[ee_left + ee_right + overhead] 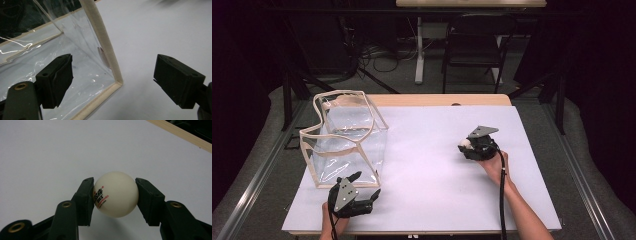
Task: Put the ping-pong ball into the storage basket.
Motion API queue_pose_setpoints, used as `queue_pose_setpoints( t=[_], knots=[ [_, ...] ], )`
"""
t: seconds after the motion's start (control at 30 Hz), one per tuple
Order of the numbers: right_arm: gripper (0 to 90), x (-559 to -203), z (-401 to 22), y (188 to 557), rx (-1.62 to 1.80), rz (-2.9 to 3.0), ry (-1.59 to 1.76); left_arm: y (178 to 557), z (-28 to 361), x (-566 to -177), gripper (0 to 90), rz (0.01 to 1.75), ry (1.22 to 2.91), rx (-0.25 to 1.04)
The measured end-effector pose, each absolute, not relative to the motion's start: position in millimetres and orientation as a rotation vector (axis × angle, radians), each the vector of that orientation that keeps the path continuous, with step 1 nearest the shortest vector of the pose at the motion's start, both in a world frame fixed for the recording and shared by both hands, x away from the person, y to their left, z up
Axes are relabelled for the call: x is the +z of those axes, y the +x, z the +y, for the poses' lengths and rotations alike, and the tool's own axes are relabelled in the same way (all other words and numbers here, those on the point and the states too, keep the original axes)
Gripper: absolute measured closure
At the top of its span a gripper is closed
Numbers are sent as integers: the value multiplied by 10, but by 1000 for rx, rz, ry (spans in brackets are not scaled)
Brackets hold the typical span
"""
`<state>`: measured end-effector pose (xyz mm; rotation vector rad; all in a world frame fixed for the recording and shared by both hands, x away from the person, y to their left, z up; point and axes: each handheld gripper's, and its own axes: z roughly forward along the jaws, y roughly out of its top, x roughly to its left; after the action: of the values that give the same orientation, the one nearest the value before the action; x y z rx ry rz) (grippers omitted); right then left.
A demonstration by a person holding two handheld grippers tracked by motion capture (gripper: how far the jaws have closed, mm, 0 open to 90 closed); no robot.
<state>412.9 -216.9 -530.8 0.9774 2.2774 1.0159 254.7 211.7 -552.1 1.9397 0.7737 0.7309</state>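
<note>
At the near edge of the white table [427,200], the left gripper [364,186] lies with its jaws spread wide and empty, just beside the near corner of the clear bag [344,137]. Farther out on the right, the right gripper [465,145] pinches a white ball [115,194] between both pads, just above the table.

My wooden table [432,99] carries a white sheet [427,165] across its top, on which stands a clear plastic bag with cream fabric edging [344,137].
</note>
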Motion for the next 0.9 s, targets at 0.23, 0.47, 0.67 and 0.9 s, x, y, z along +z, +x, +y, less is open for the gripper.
queue_pose_setpoints(
  t=[0.23, 0.47, 0.67, 0.9],
  knots=[
    [507, -5268, -2152, 4103, 1027, 2275, 961, 2549, 2118, -5520, 159, 772, 1939, 731],
    [507, -5234, -2126, 4080, 1038, 2271, 952, 2549, 2112, -5522, 158, 773, 1939, 730],
    [507, -5209, -2113, 4064, 1043, 2271, 946, 2548, 2114, -5522, 158, 774, 1940, 729],
    [507, -5179, -2108, 4053, 1049, 2263, 939, 2548, 2113, -5522, 158, 775, 1940, 730]
  ],
)
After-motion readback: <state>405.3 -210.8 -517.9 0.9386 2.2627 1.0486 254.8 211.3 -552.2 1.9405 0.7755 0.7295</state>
